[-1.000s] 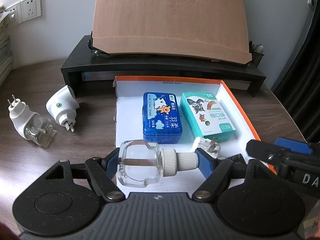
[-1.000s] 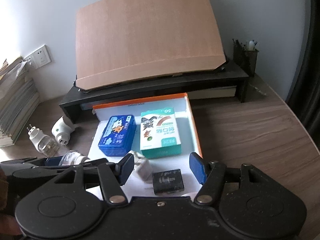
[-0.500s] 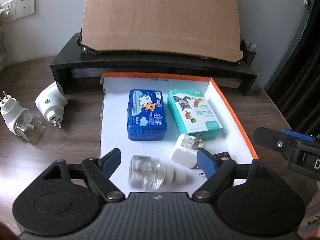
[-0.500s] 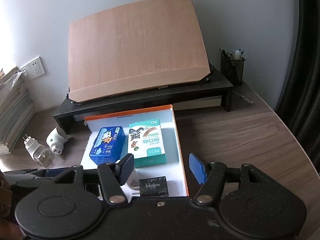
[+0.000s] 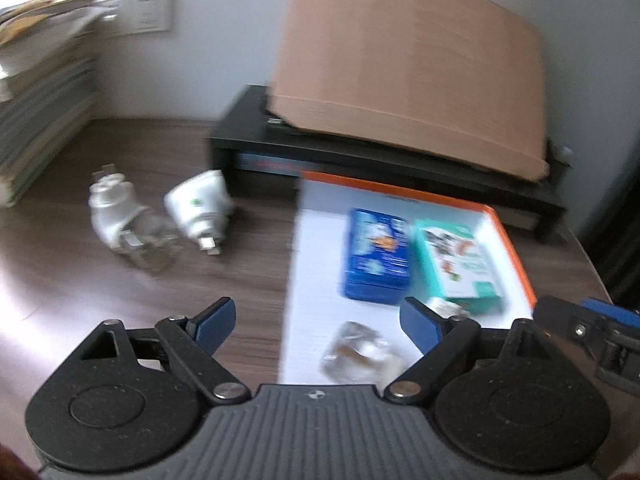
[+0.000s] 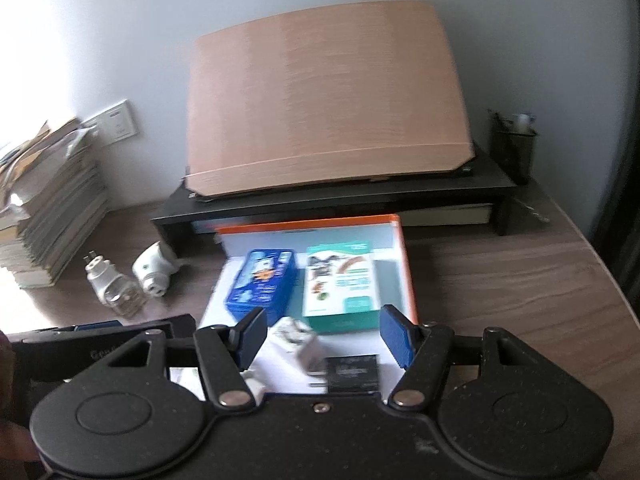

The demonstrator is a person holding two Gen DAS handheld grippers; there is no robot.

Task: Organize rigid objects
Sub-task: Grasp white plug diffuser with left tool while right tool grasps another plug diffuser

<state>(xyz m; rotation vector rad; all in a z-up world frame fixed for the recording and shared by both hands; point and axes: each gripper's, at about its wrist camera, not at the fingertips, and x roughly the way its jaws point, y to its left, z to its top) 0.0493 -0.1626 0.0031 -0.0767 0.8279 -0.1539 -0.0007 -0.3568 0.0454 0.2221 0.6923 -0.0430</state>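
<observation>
Clear bottle (image 5: 358, 354) in tray (image 5: 514, 240) | labels blurred | both jaws open, empty

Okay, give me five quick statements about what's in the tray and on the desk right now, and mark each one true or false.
1. The clear bottle lies in the orange-rimmed tray. True.
2. The left gripper is clamped on that bottle. False: its jaws have just been opening and stand apart, the bottle lying loose between them.
3. The blue tin sits right of the teal box. False: it sits to the left.
4. Two white plug-in units lie on the desk outside the tray. True.
5. The right gripper holds the black charger. False: it is open, holding nothing.
</observation>
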